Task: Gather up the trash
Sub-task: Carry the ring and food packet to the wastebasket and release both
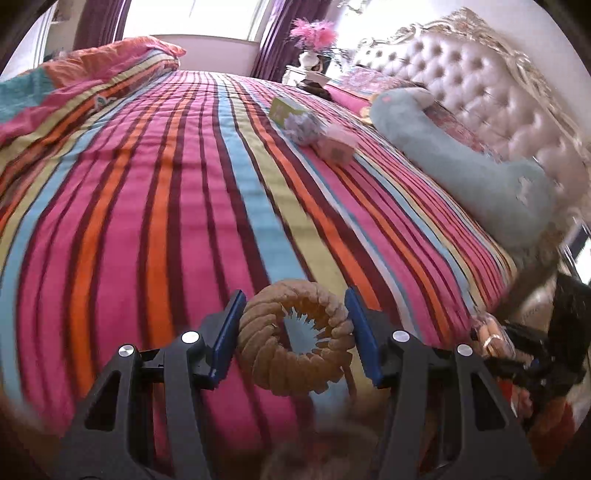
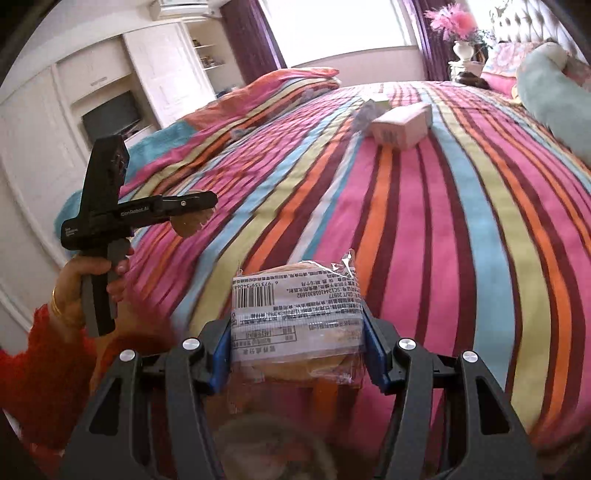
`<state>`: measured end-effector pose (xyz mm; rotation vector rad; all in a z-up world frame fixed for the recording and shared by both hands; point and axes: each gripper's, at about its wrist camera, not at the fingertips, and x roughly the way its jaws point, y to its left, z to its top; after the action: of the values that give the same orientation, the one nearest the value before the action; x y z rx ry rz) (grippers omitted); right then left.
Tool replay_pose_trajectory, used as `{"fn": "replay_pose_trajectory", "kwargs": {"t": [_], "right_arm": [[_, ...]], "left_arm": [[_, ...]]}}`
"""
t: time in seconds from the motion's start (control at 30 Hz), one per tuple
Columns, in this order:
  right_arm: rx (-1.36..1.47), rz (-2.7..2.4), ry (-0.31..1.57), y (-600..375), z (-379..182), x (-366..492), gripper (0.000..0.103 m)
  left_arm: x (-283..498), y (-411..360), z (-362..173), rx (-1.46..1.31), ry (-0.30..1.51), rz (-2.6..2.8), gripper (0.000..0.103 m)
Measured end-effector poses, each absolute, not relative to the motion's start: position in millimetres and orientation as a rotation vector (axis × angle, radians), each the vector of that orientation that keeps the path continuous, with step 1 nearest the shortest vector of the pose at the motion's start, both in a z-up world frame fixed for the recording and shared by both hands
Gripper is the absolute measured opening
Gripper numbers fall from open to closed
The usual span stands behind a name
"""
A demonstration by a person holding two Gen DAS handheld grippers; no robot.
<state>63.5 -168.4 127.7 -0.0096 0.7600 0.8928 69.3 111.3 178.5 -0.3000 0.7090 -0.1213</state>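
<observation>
1. Left gripper (image 1: 295, 334) clamped on a tan ring-shaped thing (image 1: 295, 339), ridged like a twisted doughnut, with a hollow middle. Blue pads (image 1: 227, 332) pressed against both sides of it, held up off the striped bedspread (image 1: 155, 206).
2. Right gripper (image 2: 297, 330) closed on a clear plastic snack packet (image 2: 295, 310), barcode and printed label facing up, something round and bread-like inside. Pads snug on the packet's two sides, also held above the bedspread.
3. Seen from the right wrist: left gripper out to the left of the packet, gripped by a hand (image 2: 79, 277) with a gold bangle (image 2: 55, 301) and a fuzzy red sleeve (image 2: 40, 373).
4. Seen from the left wrist: right gripper (image 1: 491, 341) low at the right edge, beyond the bedspread's near corner, packet just visible in it.
5. More stuff still lying on the bedspread, well beyond both grippers toward the headboard end: a pinkish-white carton (image 2: 400, 127), a crumpled bluish-white wad (image 1: 304, 127) just behind it, then a green-and-white box (image 1: 286, 109).
6. Long pale blue plush pillow (image 1: 465, 166) along the right edge of the bedspread, tufted headboard (image 1: 480, 88) behind it.
7. Folded striped quilt (image 2: 280, 90) on the far left of the bedspread.
8. Past the bedspread's far end: vase of pink feathery flowers (image 2: 456, 26), window with purple curtains (image 2: 255, 33), white wardrobe with a dark screen (image 2: 110, 116) off to the left.
</observation>
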Motion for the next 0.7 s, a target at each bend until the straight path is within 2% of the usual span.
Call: {"fn": "replay_pose_trajectory", "kwargs": {"t": [0.1, 0.2, 0.33, 0.5, 0.7], "right_arm": [[0.027, 0.964, 0.845, -184, 116, 9, 0.056], [0.015, 0.951, 0.927, -185, 99, -7, 0.056], [-0.02, 0.883, 1.065, -180, 40, -3, 0.056], [-0.069, 0.802, 1.283, -159, -51, 6, 0.056], [-0.163, 0.811, 1.312, -151, -57, 4, 0.056]], "left_arm": [[15, 92, 164, -0.305, 0.769, -0.151, 0.054], [-22, 62, 119, -0.33, 0.909, -0.187, 0.054], [-22, 32, 44, -0.359, 1.088, -0.203, 0.054], [-9, -1, -30, -0.241, 1.253, -0.13, 0.055], [-9, -8, -48, -0.218, 1.315, -0.151, 0.055]]}}
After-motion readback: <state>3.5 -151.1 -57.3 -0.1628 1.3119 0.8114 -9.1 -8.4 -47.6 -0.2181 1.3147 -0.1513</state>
